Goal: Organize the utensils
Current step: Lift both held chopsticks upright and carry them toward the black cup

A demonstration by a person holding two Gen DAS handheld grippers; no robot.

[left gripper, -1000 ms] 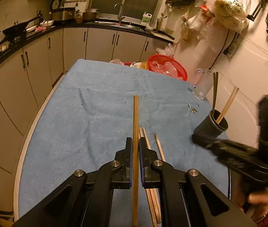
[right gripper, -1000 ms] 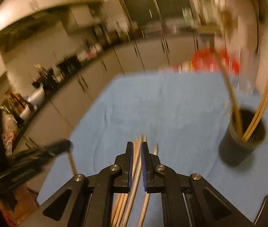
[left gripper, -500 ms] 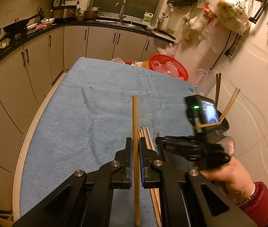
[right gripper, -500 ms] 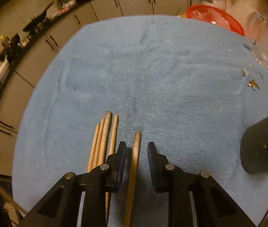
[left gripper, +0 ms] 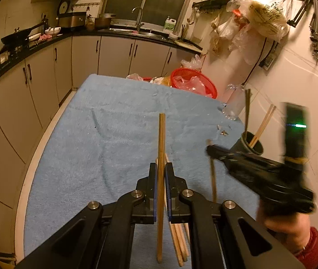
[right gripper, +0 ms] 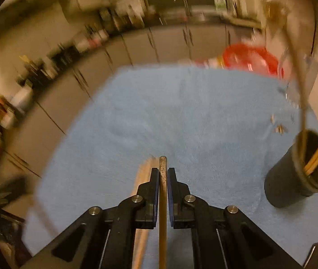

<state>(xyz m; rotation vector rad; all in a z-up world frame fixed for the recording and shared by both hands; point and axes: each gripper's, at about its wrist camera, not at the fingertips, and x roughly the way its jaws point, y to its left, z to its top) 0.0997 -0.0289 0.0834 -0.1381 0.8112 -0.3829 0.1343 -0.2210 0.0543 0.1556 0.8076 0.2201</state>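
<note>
My left gripper (left gripper: 161,170) is shut on a wooden chopstick (left gripper: 161,139) and holds it above the blue towel (left gripper: 114,139). Several loose chopsticks (left gripper: 179,242) lie on the towel under it. My right gripper (right gripper: 163,174) is shut on a darker chopstick (right gripper: 163,190), lifted off the towel; in the left wrist view the right gripper (left gripper: 212,151) hangs to the right with that chopstick (left gripper: 213,179) pointing down. A black cup (right gripper: 298,174) holding a few chopsticks stands at the right; it also shows in the left wrist view (left gripper: 248,145).
A red basket (left gripper: 194,83) with plastic bags and a clear glass (left gripper: 234,105) stand at the towel's far right by the wall. Small scraps (left gripper: 224,131) lie near the cup. Kitchen cabinets (left gripper: 46,71) run along the left and back.
My right gripper has shut on the single chopstick that lay between its fingers and lifted it off the towel, swinging right toward the cup. My left gripper has stayed put with its chopstick.
</note>
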